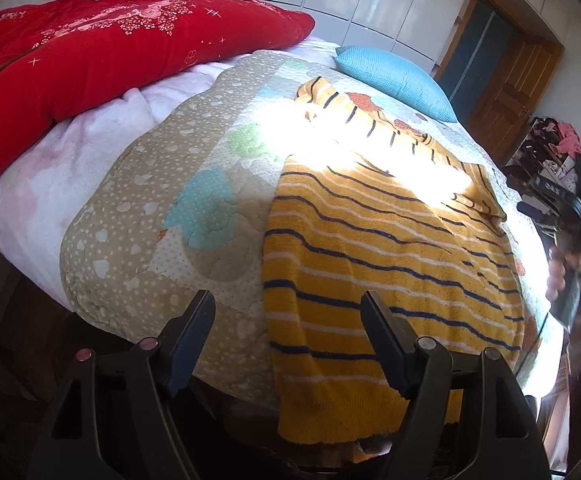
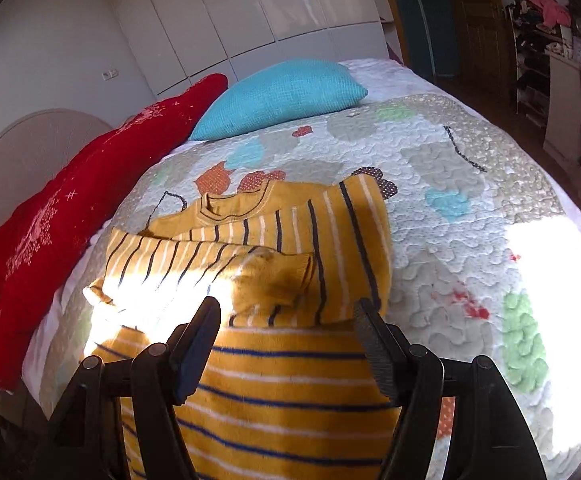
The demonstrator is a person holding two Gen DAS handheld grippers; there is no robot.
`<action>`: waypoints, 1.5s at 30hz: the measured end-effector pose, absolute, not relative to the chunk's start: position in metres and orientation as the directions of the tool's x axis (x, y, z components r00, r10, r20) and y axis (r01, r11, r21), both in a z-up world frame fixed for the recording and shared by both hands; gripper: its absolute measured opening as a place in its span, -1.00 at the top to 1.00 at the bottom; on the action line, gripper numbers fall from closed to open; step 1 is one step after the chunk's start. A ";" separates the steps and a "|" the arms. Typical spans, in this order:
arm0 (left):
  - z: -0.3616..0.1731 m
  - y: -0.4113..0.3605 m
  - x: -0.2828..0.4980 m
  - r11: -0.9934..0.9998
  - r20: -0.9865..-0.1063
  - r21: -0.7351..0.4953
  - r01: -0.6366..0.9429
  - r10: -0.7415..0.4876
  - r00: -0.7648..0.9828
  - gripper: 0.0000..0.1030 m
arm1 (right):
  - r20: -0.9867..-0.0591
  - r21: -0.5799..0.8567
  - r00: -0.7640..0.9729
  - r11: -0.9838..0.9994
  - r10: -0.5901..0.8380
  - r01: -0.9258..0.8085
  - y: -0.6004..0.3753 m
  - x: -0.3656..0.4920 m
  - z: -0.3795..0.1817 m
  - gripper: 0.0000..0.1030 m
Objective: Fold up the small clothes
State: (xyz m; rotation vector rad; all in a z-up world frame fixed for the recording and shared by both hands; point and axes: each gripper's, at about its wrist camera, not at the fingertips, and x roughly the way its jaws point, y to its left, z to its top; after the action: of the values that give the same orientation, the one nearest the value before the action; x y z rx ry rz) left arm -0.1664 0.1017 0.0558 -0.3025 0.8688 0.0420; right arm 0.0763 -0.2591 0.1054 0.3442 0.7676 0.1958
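Note:
A small yellow sweater (image 1: 390, 248) with navy and white stripes lies flat on the quilted bedspread (image 1: 194, 208), its hem hanging over the near bed edge. In the right wrist view the sweater (image 2: 282, 392) has both sleeves folded across its chest, with the collar at the far end. My left gripper (image 1: 288, 300) is open and empty, just above the hem's left corner. My right gripper (image 2: 286, 308) is open and empty, over the sweater's body near the folded sleeves. The right gripper and the hand holding it also show at the right edge of the left wrist view (image 1: 570, 240).
A red quilt (image 1: 102, 52) lies along the bed's far left, also seen in the right wrist view (image 2: 90, 184). A blue pillow (image 2: 286, 96) rests at the head. White wardrobes (image 2: 250, 12), a wooden door (image 1: 506, 92) and cluttered shelves (image 2: 546, 40) surround the bed. Sunlight patches cross the quilt.

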 end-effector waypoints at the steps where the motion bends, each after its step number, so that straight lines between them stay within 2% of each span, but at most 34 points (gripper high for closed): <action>1: 0.056 0.103 -0.168 0.956 -0.756 -0.246 -0.158 -0.087 0.649 -0.44 | -0.656 0.392 0.692 0.919 0.301 -0.028 -0.258 0.092 0.100 -0.43; 6: 0.052 0.116 -0.172 0.949 -0.758 -0.263 -0.176 -0.091 0.646 -0.44 | -0.730 0.475 0.589 0.877 0.347 0.071 -0.252 0.148 0.059 -0.38; 8: 0.050 0.121 -0.174 0.944 -0.759 -0.271 -0.187 -0.090 0.645 -0.44 | -0.714 0.511 0.590 0.856 0.377 0.072 -0.246 0.150 0.055 0.12; 9: 0.049 0.124 -0.175 0.942 -0.759 -0.275 -0.193 -0.090 0.644 -0.44 | -0.702 0.540 0.579 0.840 0.415 0.052 -0.242 0.151 0.056 0.61; 10: 0.048 0.127 -0.175 0.940 -0.760 -0.279 -0.199 -0.090 0.643 -0.44 | -0.690 0.561 0.570 0.827 0.447 0.031 -0.239 0.150 0.060 0.84; 13: 0.044 0.134 -0.176 0.933 -0.764 -0.288 -0.217 -0.087 0.639 -0.44 | -0.617 0.597 0.623 0.802 0.481 -0.028 -0.240 0.137 0.093 0.89; 17: 0.043 0.139 -0.176 0.926 -0.767 -0.294 -0.237 -0.081 0.637 -0.44 | -0.529 0.617 0.709 0.785 0.466 -0.055 -0.256 0.115 0.143 0.89; 18: 0.043 0.139 -0.176 0.925 -0.767 -0.295 -0.239 -0.080 0.636 -0.44 | -0.542 0.579 0.727 0.814 0.422 -0.041 -0.257 0.112 0.152 0.89; 20: 0.042 0.139 -0.175 0.925 -0.770 -0.296 -0.238 -0.083 0.633 -0.44 | -0.614 0.371 0.759 0.928 0.217 0.035 -0.250 0.107 0.163 0.85; 21: 0.042 0.138 -0.174 0.925 -0.772 -0.295 -0.238 -0.084 0.631 -0.44 | -0.639 0.269 0.760 0.960 0.120 0.074 -0.247 0.106 0.163 0.62; 22: 0.042 0.138 -0.174 0.926 -0.772 -0.294 -0.239 -0.083 0.630 -0.44 | -0.659 0.222 0.747 0.972 0.088 0.081 -0.245 0.108 0.159 0.08; 23: 0.041 0.137 -0.173 0.926 -0.773 -0.293 -0.239 -0.083 0.629 -0.44 | -0.671 0.222 0.735 0.972 0.099 0.072 -0.247 0.109 0.154 -0.08; 32: 0.039 0.135 -0.171 0.931 -0.781 -0.279 -0.238 -0.076 0.620 -0.44 | -0.731 0.320 0.646 0.947 0.220 0.040 -0.247 0.100 0.099 -0.10; 36: 0.038 0.140 -0.172 0.929 -0.786 -0.281 -0.240 -0.079 0.613 -0.44 | -0.745 0.357 0.600 0.934 0.291 -0.010 -0.249 0.070 0.088 -0.10; 38: 0.039 0.143 -0.173 0.928 -0.785 -0.285 -0.241 -0.082 0.614 -0.44 | -0.760 0.325 0.582 0.945 0.290 -0.048 -0.260 0.048 0.091 -0.10; 40: 0.039 0.146 -0.174 0.926 -0.783 -0.292 -0.238 -0.088 0.616 -0.44 | -0.784 0.177 0.593 0.981 0.186 -0.073 -0.277 0.024 0.101 -0.13; 42: 0.039 0.147 -0.175 0.924 -0.779 -0.305 -0.232 -0.102 0.618 -0.44 | -0.777 -0.096 0.628 0.994 -0.037 -0.060 -0.296 -0.001 0.112 -0.27; 44: 0.036 0.144 -0.174 0.920 -0.779 -0.323 -0.220 -0.127 0.613 -0.44 | -0.708 -0.380 0.643 0.925 -0.294 0.004 -0.315 -0.028 0.116 -0.33; 45: 0.034 0.142 -0.173 0.918 -0.781 -0.333 -0.213 -0.142 0.608 -0.44 | -0.679 -0.452 0.637 0.892 -0.365 0.030 -0.326 -0.040 0.117 -0.33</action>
State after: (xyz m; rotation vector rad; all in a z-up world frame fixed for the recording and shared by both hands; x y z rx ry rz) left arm -0.1729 0.1417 0.0341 -0.4196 0.9234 0.0427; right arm -0.0403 -0.3259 0.1168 -0.4252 0.8561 -0.2335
